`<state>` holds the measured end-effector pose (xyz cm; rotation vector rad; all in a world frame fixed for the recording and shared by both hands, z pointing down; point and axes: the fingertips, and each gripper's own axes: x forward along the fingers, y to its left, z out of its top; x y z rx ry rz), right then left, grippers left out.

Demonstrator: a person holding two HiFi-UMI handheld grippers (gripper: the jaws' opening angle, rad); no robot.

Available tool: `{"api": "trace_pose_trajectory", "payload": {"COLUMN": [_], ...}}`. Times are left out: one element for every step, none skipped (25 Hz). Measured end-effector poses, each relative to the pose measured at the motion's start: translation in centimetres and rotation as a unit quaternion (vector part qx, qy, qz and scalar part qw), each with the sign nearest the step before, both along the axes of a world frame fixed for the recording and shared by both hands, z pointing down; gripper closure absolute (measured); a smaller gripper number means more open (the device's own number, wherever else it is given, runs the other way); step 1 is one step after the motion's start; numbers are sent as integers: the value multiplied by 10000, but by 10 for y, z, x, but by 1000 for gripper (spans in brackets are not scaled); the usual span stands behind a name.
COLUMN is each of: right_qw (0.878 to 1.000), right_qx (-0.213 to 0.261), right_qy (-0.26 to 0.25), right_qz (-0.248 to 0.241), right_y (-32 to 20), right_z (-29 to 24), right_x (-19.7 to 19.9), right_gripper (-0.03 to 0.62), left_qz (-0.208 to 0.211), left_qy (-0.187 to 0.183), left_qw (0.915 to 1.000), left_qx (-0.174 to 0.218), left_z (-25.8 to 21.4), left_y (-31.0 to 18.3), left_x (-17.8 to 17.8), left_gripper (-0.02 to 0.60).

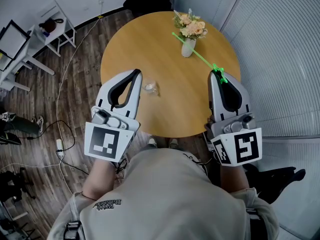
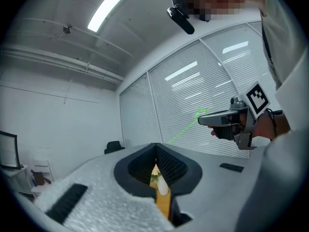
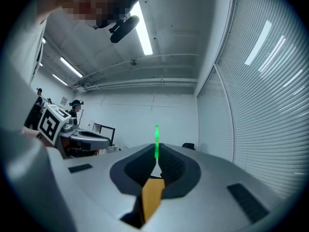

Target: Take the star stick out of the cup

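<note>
Clear-glass cup (image 1: 150,87) stands on the round wooden table (image 1: 150,44), just ahead and to the right of the left gripper (image 1: 136,73) tips; its contents cannot be made out. The left jaws are closed together on nothing. The right gripper (image 1: 216,73) is clamped on the green star stick (image 1: 200,58) near its star end. The stick is outside the cup, well to its right, and runs from the fingertips away and leftward. Farther out, it crosses a white vase (image 1: 188,48) of flowers (image 1: 190,27); contact cannot be told.
</note>
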<state>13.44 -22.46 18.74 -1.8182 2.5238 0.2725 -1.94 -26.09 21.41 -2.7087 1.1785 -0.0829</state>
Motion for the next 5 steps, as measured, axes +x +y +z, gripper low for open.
{"api": "trace_pose_trajectory", "payload": {"right_qw": [10000, 10000, 10000, 10000, 10000], "right_qx": [0, -1, -1, -3, -4], "right_qy": [-2, -2, -2, -2, -1], "right_qz": [-10, -19, -28, -37, -47], "right_y": [0, 0, 0, 0, 1], "right_z": [0, -1, -1, -2, -2], "right_x": [-1, -2, -3, -4, -5], "right_gripper": [559, 559, 559, 559, 559], "left_qz": [-2, -4, -3, -3, -2], "left_qy": [-10, -16, -21, -25, -30], "left_qw": [10000, 10000, 10000, 10000, 10000], "left_qx": [-8, -15, -20, -22, -25], "left_z": [0, 0, 0, 0, 0], "left_y": [0, 1, 2, 2, 2], "left_x": [0, -1, -1, -2, -3], "left_gripper": [561, 560, 561, 561, 561]}}
